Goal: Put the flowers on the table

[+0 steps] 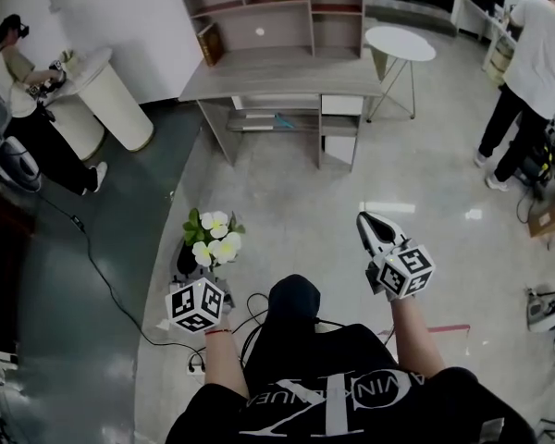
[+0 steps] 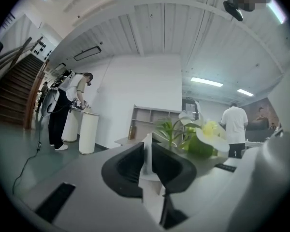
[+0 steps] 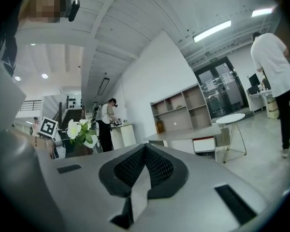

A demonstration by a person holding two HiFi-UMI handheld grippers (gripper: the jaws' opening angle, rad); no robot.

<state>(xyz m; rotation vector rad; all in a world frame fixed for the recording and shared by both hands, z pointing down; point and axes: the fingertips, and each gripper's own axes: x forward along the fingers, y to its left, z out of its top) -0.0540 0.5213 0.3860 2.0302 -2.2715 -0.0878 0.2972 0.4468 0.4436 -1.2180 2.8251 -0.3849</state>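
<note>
Left gripper (image 2: 148, 150) clamped on the flowers (image 1: 215, 237) (white blooms, dark pot), well short of the grey table (image 1: 277, 70), right gripper (image 1: 370, 222) pinched together, empty, equally short of it.

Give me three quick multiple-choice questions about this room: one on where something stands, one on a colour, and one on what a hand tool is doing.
1. Where does the small round table stand?
A. At the foot of the stairs
B. Beside the grey desk with shelves
C. Right at the wearer's feet

2. What colour are the flowers?
A. White with yellow centres
B. Red
C. Blue

3. What is the right gripper doing?
A. Holding a book
B. Standing wide open
C. Closed with nothing in it

Answers:
1. B, since the head view shows the table on the pale floor just to the right of the desk.
2. A, since the petals are white with yellow middles above green leaves.
3. C, since in its own view the jaws meet at the tips with nothing between them.
</note>
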